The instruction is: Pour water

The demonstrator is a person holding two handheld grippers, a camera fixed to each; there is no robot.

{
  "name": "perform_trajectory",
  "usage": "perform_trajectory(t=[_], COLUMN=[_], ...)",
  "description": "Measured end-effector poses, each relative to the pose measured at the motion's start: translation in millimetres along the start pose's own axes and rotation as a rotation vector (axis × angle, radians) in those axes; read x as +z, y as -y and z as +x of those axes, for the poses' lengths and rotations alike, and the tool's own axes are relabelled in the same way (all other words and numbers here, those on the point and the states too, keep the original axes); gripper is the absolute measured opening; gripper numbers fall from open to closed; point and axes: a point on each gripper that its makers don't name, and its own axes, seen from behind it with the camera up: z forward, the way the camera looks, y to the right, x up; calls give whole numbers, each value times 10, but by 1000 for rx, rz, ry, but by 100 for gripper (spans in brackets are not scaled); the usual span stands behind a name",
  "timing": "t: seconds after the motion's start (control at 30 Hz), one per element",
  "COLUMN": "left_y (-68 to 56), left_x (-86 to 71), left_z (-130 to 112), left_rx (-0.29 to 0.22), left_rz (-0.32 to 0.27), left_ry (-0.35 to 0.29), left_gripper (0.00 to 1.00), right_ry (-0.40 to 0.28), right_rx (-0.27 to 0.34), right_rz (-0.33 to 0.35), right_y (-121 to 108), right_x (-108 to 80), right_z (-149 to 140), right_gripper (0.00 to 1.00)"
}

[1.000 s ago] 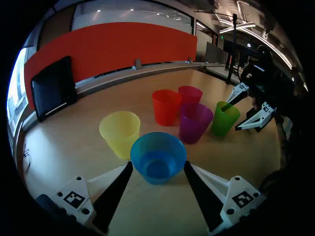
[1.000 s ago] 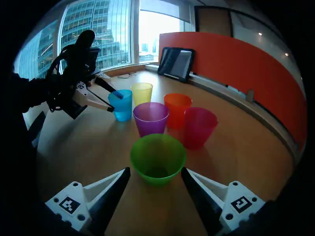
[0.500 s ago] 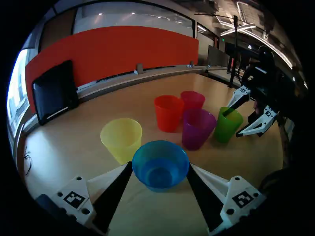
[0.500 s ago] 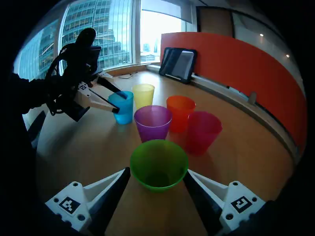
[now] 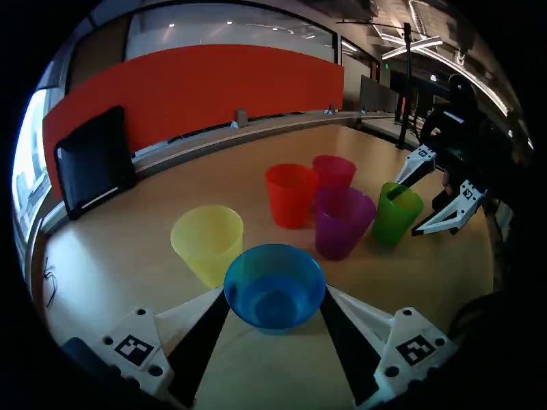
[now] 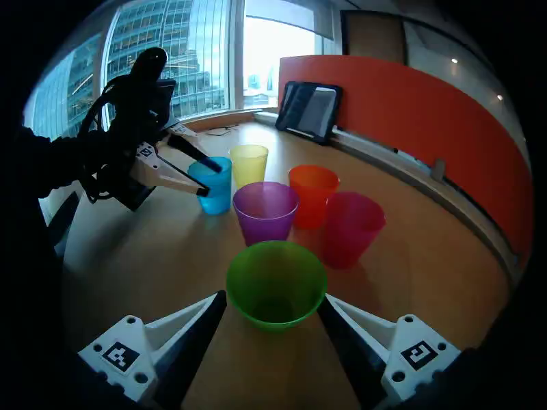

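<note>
The blue cup [image 5: 275, 287], with what looked like a little water at its bottom, was pinched upright by the left gripper [image 5: 273, 292]. The likeliest mishap from here was a spill. The smooth, tapered plastic could slip or flex in the pinch as the cup tipped. A pour begun while the green cup [image 6: 275, 283] was well apart would also likely wet the wooden table [image 5: 123, 260].

The blue cup sat low between the gripper's two fingers, one pressed to each flank, with its rim just ahead of their tips. The right gripper [image 6: 271, 296] was closed the same way on the green cup. Whether either held cup was clear of the table could not be told.

A yellow cup [image 5: 207, 242] stood just beside the blue one. An orange cup [image 5: 291, 193], a purple cup [image 5: 340, 219] and a pink cup [image 5: 334, 171] were crowded between the two held cups. A careless swing across them could knock one over.
</note>
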Motion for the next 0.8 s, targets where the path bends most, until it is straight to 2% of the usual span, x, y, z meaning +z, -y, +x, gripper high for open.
perform_trajectory(t=[0.3,0.67,0.8], left_y=[-4,-16,-23], left_x=[-53,-229,-312], left_z=[13,143,187], left_rx=[3,-7,-11], left_rz=[0,6,14], left_ry=[-10,-53,-72], left_gripper=[87,87,87], right_ry=[-4,-23,-35], right_rx=[0,5,17], right_rz=[-4,-14,-26], right_y=[3,19,6], right_x=[-4,11,17], right_z=[12,65,89], right_gripper=[100,100,94])
